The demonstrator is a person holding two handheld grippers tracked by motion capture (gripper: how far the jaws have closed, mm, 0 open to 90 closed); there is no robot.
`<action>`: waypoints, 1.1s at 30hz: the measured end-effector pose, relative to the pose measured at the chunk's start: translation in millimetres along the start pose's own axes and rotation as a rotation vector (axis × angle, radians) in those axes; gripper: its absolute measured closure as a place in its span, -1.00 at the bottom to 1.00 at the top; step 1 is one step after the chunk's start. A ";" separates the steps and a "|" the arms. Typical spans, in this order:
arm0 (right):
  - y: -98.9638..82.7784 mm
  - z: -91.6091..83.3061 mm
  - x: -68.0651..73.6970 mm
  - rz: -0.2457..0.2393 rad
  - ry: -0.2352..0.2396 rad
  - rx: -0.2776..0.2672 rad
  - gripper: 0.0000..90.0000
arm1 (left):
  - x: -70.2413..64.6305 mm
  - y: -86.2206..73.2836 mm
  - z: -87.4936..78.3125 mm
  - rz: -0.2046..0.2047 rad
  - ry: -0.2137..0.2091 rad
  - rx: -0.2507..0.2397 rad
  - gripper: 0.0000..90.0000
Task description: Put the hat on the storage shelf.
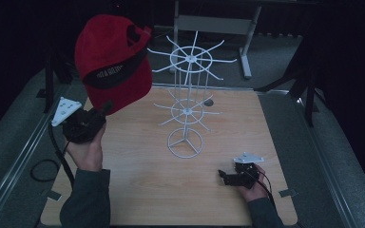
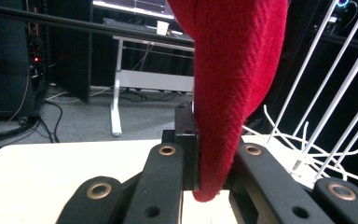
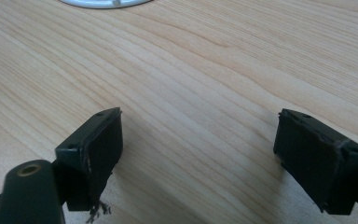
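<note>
Dangling red cap, dark-banded

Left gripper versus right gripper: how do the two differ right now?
The left gripper is raised off the table with its jaws clamped on the red cap; the right gripper sits low over the bare wood, jaws wide apart and empty. The left is beside the white wire rack, the right nearer the table's front edge. Both are black and hand-held.

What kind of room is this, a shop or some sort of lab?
Probably a lab or test room: a wooden table ringed by dark curtains, a desk with a lit screen behind, and hand-held grippers working a red cap near a wire rack.
</note>
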State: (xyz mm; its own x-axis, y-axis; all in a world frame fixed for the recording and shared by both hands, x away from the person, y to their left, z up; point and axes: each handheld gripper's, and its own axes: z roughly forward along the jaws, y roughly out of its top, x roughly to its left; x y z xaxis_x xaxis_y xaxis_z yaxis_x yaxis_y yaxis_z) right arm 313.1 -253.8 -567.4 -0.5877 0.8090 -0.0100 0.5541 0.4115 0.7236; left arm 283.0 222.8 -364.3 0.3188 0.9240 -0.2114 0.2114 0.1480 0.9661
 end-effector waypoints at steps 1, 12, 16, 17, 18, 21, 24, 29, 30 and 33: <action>0.0 0.0 0.0 0.000 0.000 0.000 -0.66 | -0.1 0.1 -0.2 0.001 -0.002 -0.001 0.91; 0.0 0.0 0.1 0.002 0.001 0.001 -0.66 | -2.8 0.1 -1.7 0.023 -0.019 -0.011 0.91; 0.0 0.0 0.1 0.001 0.000 0.001 -0.66 | -3.3 -0.1 -1.2 0.021 -0.027 -0.012 0.91; 0.0 -0.1 0.1 0.001 0.001 0.001 -0.66 | -3.6 -0.2 -1.3 0.020 -0.028 -0.013 0.91; 0.0 0.0 0.1 0.002 0.001 0.001 -0.66 | -4.2 -0.3 -1.4 0.021 -0.028 -0.014 0.91; 0.0 -0.1 0.1 0.002 0.001 0.001 -0.66 | -5.5 -0.3 -2.0 0.025 -0.036 -0.015 0.91; 0.1 0.0 0.0 0.002 0.001 0.001 -0.66 | -6.2 -0.2 -2.3 0.026 -0.037 -0.015 0.91; 0.1 0.0 0.0 0.002 0.001 0.002 -0.66 | -6.5 -0.4 -2.1 0.027 -0.036 -0.015 0.91; 0.1 0.0 0.0 0.002 0.001 0.002 -0.66 | -6.6 -0.4 -2.2 0.028 -0.036 -0.015 0.91; 0.2 0.0 -0.1 0.002 0.001 0.002 -0.66 | -7.5 -0.6 -2.2 0.029 -0.037 -0.014 0.91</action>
State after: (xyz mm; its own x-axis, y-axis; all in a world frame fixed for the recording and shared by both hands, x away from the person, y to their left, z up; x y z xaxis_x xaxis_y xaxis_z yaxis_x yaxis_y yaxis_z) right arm 313.2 -253.7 -567.3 -0.5876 0.8091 -0.0080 0.5561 0.4110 0.7224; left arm 278.5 216.5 -363.0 0.3590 0.9142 -0.1882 0.1890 0.1263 0.9738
